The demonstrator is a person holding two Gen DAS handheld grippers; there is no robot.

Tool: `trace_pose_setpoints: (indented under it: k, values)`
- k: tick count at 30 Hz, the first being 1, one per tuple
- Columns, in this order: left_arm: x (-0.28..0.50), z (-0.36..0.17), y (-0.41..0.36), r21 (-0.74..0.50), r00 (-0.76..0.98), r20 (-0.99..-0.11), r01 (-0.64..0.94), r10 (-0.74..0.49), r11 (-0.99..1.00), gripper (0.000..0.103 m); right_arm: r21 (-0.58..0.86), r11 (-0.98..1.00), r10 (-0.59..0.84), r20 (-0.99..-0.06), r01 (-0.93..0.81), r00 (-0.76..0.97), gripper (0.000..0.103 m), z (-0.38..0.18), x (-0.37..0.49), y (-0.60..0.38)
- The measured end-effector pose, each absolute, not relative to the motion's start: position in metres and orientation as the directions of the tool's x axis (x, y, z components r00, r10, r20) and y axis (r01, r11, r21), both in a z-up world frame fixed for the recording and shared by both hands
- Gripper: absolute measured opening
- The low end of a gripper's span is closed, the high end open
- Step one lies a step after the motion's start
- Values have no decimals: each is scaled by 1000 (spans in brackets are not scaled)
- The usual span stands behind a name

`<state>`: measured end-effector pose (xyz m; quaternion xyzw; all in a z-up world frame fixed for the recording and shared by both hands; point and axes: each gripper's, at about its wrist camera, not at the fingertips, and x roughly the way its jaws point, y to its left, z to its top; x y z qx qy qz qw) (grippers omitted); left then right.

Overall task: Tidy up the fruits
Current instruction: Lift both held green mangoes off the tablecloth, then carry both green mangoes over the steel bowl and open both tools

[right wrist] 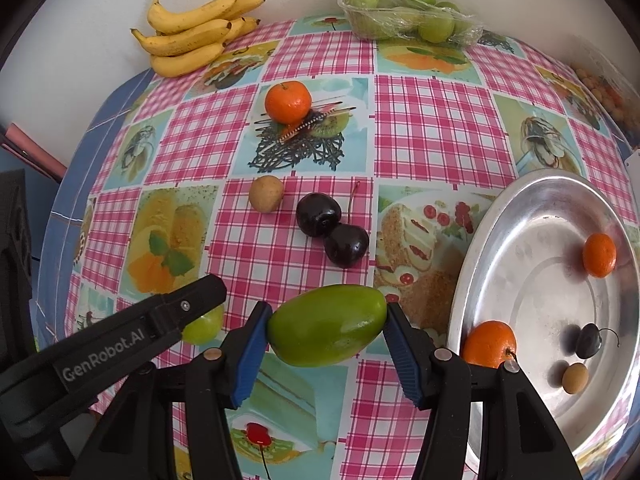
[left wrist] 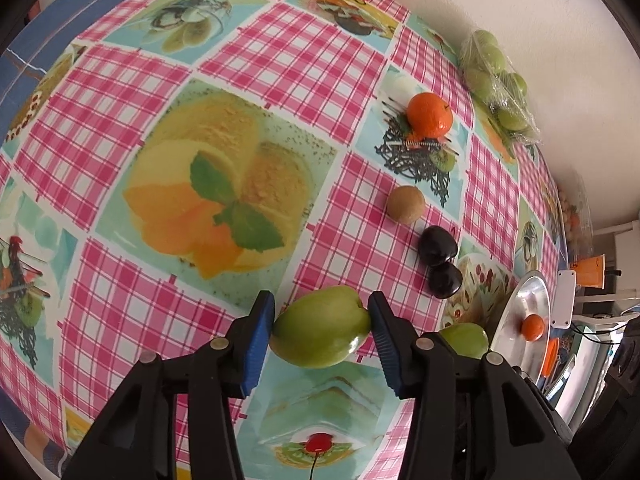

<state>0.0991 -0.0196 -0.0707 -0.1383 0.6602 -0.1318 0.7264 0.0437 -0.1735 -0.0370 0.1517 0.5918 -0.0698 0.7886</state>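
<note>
Two green fruits, one in each of my tongs: my left gripper pinches a green fruit between its blue pads, and my right gripper pinches a longer green mango the same way. Only my right view shows the whole steel tray, holding two tangerines, a dark cherry and a small brown fruit; my left view catches just its rim. Both tongs point forward, low over the checked tablecloth, the left one just beside the right. Ahead lie a loose tangerine, a brown fruit and two touching cherries. Bananas and a wrapped punnet sit at the far edge by the wall; open cloth lies between
</note>
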Motion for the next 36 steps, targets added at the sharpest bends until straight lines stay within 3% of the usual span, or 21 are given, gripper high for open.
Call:
trace_pose_setpoints:
  k: [12,36]
  values:
    - [99,-72,-10,-452,81,-891,-48,-447,891,49,173,936,77,-950,306,302,60,-34,41,-177]
    - [100,-33,-39,-511,149,-844,69,-515,857,49,218,903,84,-934,371,346,60,-18,28,-204]
